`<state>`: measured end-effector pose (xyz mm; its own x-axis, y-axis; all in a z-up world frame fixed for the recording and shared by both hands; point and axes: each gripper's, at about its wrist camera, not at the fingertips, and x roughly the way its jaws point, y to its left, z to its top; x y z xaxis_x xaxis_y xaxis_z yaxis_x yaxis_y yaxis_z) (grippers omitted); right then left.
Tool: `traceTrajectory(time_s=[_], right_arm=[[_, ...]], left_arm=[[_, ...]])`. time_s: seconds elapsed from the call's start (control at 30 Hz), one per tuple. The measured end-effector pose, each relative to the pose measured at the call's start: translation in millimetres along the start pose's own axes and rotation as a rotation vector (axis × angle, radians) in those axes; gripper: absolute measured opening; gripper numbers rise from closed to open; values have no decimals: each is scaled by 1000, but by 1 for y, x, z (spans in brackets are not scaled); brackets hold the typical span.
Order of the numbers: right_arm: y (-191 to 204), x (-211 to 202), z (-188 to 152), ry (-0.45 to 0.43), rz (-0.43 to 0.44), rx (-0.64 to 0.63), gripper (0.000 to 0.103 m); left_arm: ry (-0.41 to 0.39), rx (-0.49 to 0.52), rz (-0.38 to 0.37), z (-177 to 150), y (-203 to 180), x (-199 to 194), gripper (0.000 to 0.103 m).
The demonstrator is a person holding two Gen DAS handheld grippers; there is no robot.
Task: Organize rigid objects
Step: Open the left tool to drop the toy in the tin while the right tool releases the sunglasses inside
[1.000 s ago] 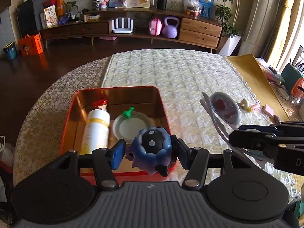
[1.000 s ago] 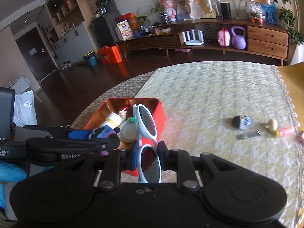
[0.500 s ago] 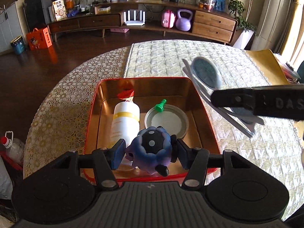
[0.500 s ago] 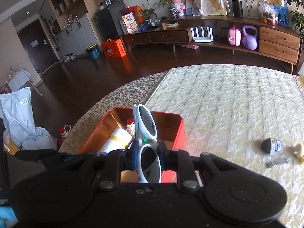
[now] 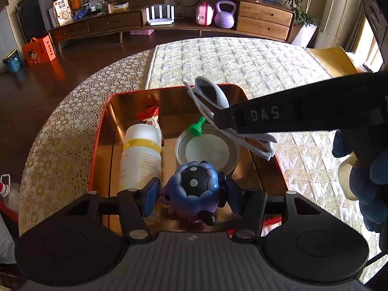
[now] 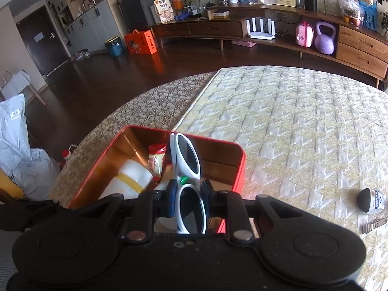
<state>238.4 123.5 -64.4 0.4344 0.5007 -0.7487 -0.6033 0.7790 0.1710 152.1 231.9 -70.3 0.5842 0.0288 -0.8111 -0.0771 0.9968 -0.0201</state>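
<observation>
A red tin tray (image 5: 98, 140) with a gold inside sits on the table. In it lie a white bottle (image 5: 141, 155), a round lid (image 5: 208, 149) and a green pawn (image 5: 197, 127). My left gripper (image 5: 191, 194) is shut on a blue-purple spiky toy (image 5: 194, 191), low over the tray's near end. My right gripper (image 6: 188, 200) is shut on white sunglasses (image 6: 186, 160) and holds them above the tray (image 6: 238, 169); they show over its right rim in the left wrist view (image 5: 213, 97).
On the quilted tablecloth to the right lie a small dark-and-white ball (image 6: 371, 200) and a metal clip (image 6: 374, 225). The table's round edge drops to a dark floor on the left. A low sideboard (image 5: 169, 21) stands far behind.
Both grippers have moved over the tray. The left one has carried the toy lower into the tray's near end. The right one has brought the sunglasses leftward above the tray.
</observation>
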Motion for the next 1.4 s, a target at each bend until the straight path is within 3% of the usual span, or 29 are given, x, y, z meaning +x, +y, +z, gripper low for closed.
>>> traceTrajectory(time_s=[0.4, 0.73, 1.2, 1.4], right_arm=[[4, 7, -13, 34, 18, -17, 21], [-2, -15, -18, 12, 37, 20, 21], [4, -65, -31, -31, 71, -9, 26], [0, -92, -44, -59, 94, -18, 33]], left_arm=[[45, -26, -6, -10, 5, 13, 57], [55, -41, 9, -10, 7, 9, 57], [-20, -52, 24, -10, 0, -23, 64], [-51, -69, 26, -12, -6, -38, 64]])
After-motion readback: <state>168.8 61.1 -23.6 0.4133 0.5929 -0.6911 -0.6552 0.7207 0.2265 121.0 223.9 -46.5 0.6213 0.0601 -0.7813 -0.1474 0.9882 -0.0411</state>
